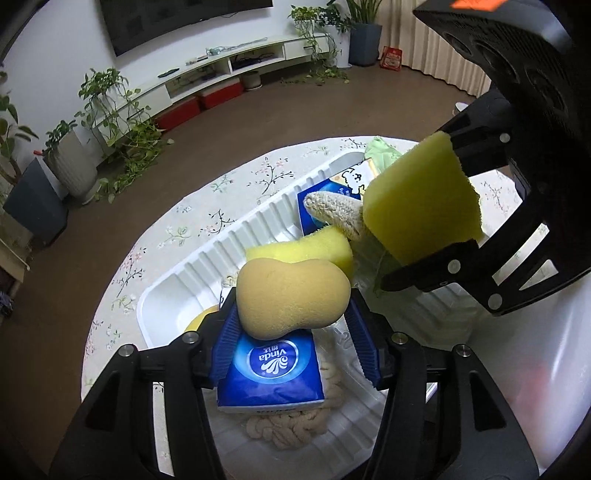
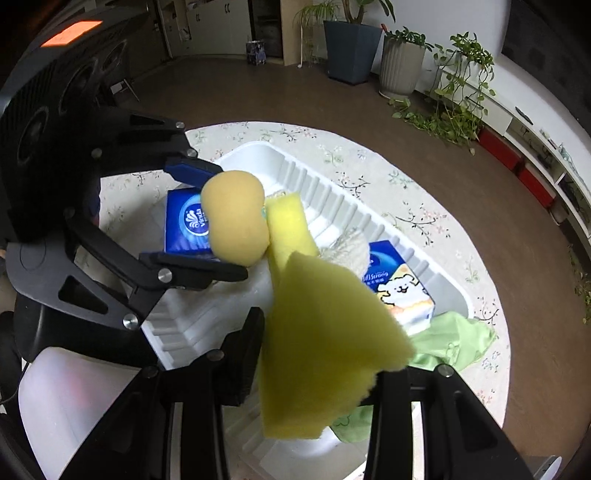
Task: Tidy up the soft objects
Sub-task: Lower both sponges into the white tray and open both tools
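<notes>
A round tabletop (image 1: 155,236) under a floral cloth carries a white ribbed tray (image 1: 258,225); brown floor, potted plants (image 1: 70,162) and a TV shelf (image 1: 236,55) surround it. The left gripper (image 1: 293,306) is clamped on a tan sponge (image 1: 291,295), the right gripper (image 2: 317,373) on a yellow sponge (image 2: 325,347).

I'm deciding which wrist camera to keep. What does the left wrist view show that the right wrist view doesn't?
Only the left wrist view: braided rope under a tissue pack, and a wall TV.
Only the right wrist view: the green cloth spilling over the white tray.
Both: the left gripper around a tan sponge, the right gripper clamping a yellow sponge.
</notes>
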